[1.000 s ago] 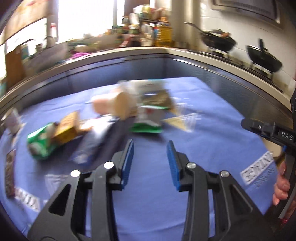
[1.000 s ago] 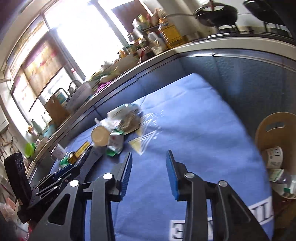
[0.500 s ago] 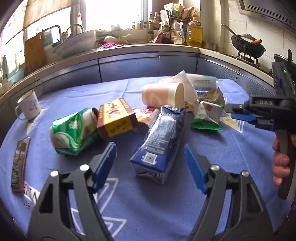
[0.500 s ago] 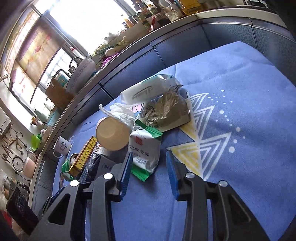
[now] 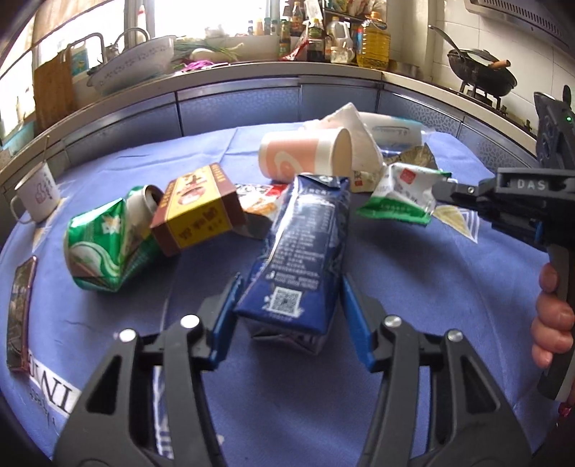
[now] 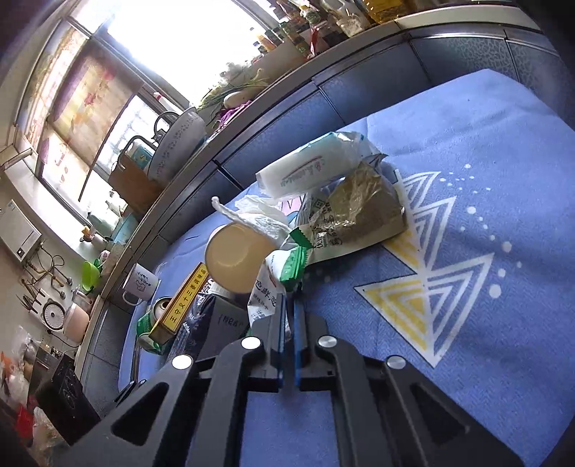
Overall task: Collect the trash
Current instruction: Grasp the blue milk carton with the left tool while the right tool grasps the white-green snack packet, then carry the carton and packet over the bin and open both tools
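Two grippers work a trash heap on the blue-clothed tabletop (image 5: 413,273). The left gripper (image 5: 287,316) is closing its jaws around the near end of a dark blue carton (image 5: 305,251) lying between them. The right gripper (image 6: 287,323) is clamped tight on the edge of a white-and-green wrapper (image 6: 276,283), beside a tipped paper cup (image 6: 233,258).

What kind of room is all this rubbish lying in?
Most likely a home kitchen: a wok sits on a gas stove, oil and sauce bottles crowd the counter, and a sink tap stands under the window.
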Tool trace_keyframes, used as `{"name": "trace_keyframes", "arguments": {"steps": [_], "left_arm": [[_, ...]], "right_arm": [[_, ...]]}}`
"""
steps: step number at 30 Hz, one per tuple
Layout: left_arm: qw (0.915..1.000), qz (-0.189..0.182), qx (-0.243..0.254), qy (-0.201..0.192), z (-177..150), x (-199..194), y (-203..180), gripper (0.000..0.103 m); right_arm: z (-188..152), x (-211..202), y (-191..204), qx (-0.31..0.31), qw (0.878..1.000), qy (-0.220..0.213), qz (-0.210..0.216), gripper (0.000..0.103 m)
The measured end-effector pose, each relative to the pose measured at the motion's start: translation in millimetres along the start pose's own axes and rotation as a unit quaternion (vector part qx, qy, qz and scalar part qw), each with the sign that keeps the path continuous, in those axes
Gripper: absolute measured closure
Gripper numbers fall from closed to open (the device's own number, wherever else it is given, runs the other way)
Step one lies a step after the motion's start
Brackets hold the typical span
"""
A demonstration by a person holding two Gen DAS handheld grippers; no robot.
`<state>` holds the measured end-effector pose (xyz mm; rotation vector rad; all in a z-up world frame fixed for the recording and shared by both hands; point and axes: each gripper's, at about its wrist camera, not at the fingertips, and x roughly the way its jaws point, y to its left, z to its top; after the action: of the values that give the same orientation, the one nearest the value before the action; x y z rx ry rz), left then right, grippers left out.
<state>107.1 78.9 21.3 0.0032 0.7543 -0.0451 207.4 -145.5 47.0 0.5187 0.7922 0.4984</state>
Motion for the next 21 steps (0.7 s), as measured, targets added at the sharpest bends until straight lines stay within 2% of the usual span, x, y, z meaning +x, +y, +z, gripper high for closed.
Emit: {"name": "trace_keyframes", "arguments": {"steps": [4,11,17,21], "left_arm": [[0.9998,-0.019,0.003,-0.002,-5.6,-13.8,-15.6,0.055],[0.9946,-0.091,0.048,-0.014,-4.2,-40.2,-73.3,0.056],[0.9822,-0.157,0.101,-0.020,7.0,-48.6,-149.2,0.057],[0.9682,-0.202,0.146,-0.026,13.1,-53.4,-209.7,0.057]], "right_arm": [[-15.5,-38.3,-2.6,-0.002,0.999,-0.031,-0.011,0.102],[-50.7,-124.6,-38.2,0.035,0.994,-0.097,-0.037,0.102],[-85.8,-204.2,-91.4,0.090,0.979,-0.160,-0.090,0.102],[-104.1,-255.8,-125.7,0.117,0.961,-0.207,-0.139,0.102]]}}
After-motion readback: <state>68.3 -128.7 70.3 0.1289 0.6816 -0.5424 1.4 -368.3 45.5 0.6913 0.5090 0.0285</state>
